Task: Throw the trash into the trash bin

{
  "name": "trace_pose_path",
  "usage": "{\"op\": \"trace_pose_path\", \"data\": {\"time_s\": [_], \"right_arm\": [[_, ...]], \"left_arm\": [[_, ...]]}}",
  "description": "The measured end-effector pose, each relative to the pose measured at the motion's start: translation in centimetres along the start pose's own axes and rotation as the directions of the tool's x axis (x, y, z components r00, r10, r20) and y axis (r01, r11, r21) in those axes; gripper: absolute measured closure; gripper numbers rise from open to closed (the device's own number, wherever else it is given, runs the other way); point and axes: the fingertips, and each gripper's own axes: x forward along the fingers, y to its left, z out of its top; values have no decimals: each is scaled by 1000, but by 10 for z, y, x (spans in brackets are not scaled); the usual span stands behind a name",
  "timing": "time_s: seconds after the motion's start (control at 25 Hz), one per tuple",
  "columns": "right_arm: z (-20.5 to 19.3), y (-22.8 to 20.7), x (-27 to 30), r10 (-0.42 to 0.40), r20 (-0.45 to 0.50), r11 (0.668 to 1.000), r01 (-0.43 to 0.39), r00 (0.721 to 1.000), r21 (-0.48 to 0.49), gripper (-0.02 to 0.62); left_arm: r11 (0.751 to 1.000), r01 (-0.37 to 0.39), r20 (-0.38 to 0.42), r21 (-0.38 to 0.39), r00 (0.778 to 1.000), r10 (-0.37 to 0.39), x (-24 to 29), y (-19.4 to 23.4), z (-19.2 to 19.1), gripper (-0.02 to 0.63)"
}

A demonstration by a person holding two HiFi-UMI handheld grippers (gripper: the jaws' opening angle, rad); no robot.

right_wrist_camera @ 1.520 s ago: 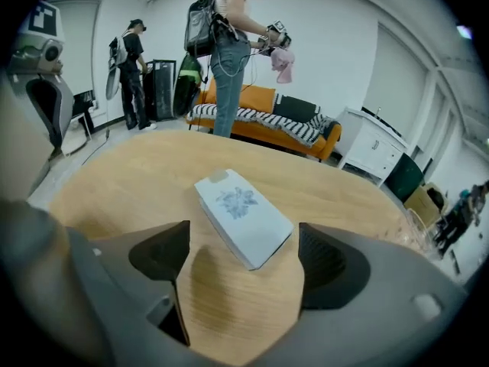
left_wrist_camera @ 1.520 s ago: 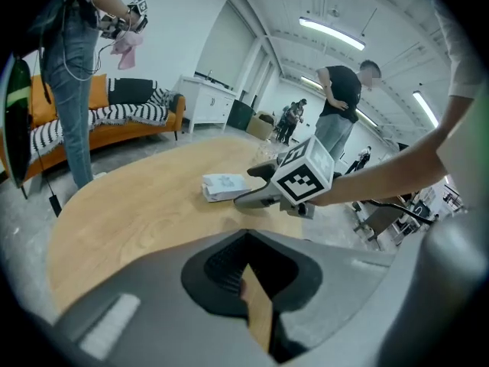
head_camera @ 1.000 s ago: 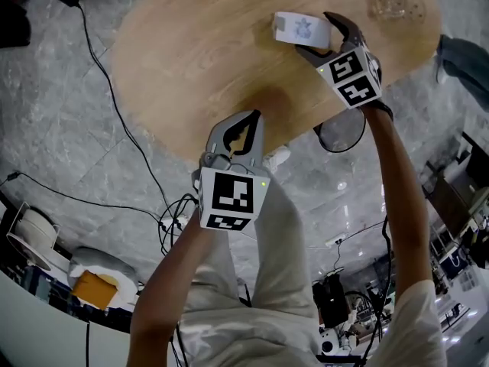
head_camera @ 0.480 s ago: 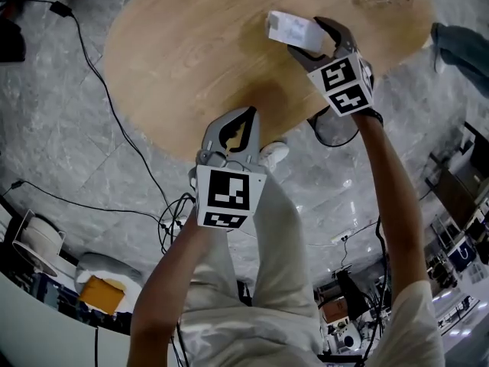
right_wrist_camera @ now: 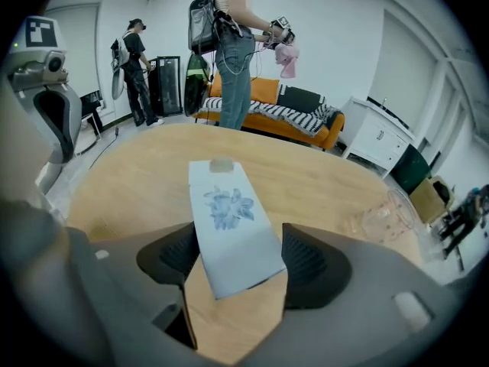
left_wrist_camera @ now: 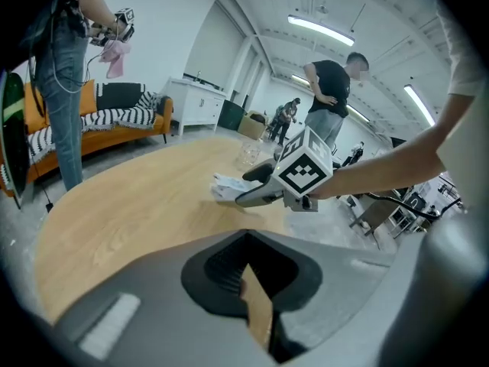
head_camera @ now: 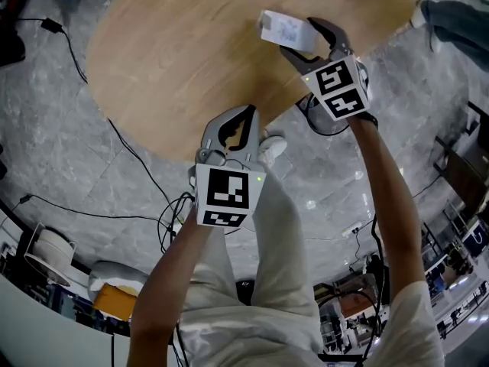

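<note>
- The right gripper [right_wrist_camera: 238, 260] holds a white tissue packet [right_wrist_camera: 228, 220] with a blue flower print. Its jaws have just been closing and now stand fairly wide, one pad on each long side of the packet's near end.
- The left gripper [left_wrist_camera: 246, 239] hangs over the near edge of the table with its jaws brought together. A thin tan strip shows in the slit, and I cannot tell whether it is a scrap or the wood seen through.
- The round wooden table [head_camera: 168, 67] fills the far half of the head view. The tissue packet is over its right part and looks lifted just clear of the wood, with a shadow under it.
- A dark round rim [head_camera: 327, 132] lies on the floor just under the table's near right edge, partly behind the right gripper. It may be the trash bin, though I cannot be sure.
- The main risk is the grip: only the near end is pinched, so the long free end could droop or swivel and the soft pack could slide out during the carry.
- If the drop is below the table edge, the free end could catch on that edge going down and be pulled loose.
- A clear plastic cup [right_wrist_camera: 382, 214] stands to the far right, well apart, and a wide swing that way could knock it.
</note>
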Motion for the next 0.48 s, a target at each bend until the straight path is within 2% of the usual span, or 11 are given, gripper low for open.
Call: {"op": "trace_pose_path", "data": {"time_s": [0.2, 0.36, 0.48], "right_arm": [[-21, -2, -18, -31, 11, 992, 29, 999, 122, 236], [-27, -3, -16, -52, 2, 986, 51, 999, 156, 236], [-55, -7, -36, -70, -4, 982, 70, 998, 177, 236]], "left_arm": [[999, 27, -14, 29, 1000, -26, 3, -18, -5, 606], [998, 50, -23, 42, 999, -49, 9, -13, -6, 606], [995, 73, -36, 64, 997, -71, 19, -41, -10, 606]]}}
